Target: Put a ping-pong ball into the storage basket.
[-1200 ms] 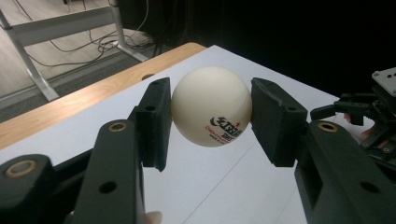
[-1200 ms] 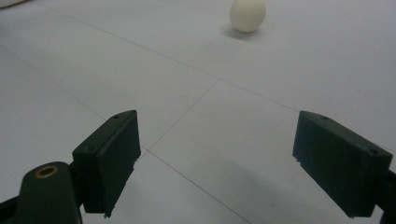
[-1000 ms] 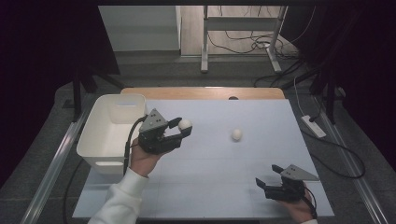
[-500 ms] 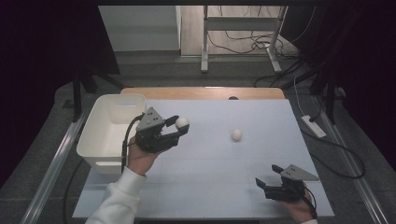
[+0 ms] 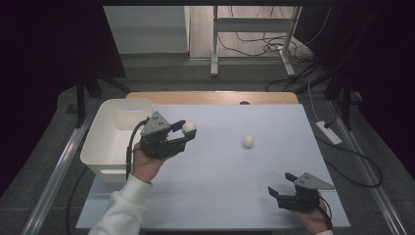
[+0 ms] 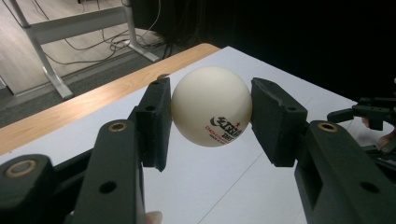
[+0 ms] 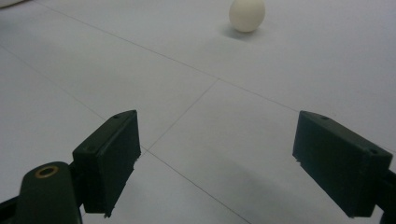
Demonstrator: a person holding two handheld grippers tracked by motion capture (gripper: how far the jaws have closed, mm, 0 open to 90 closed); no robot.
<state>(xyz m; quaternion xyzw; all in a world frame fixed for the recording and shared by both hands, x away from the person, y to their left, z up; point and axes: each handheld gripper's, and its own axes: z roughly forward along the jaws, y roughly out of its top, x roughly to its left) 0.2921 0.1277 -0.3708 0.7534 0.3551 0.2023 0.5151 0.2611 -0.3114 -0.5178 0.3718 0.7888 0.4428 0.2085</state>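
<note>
A white table-tennis ball (image 5: 188, 128) with printed lettering (image 6: 211, 105) sits between the jaws of my left gripper (image 5: 183, 133), which is shut on it just above the table, right of the white bin. Both pads press its sides in the left gripper view. A second white ball (image 5: 248, 141) lies loose on the white table top, right of the held one; it also lies far ahead in the right gripper view (image 7: 247, 14). My right gripper (image 5: 275, 193) rests low near the front right corner, open, nothing between its jaws (image 7: 217, 158).
A white plastic bin (image 5: 105, 147) stands at the table's left edge, beside my left hand. The white table top (image 5: 235, 171) has a wooden strip (image 5: 215, 97) along its far edge. A power strip (image 5: 329, 132) and cables lie on the floor to the right.
</note>
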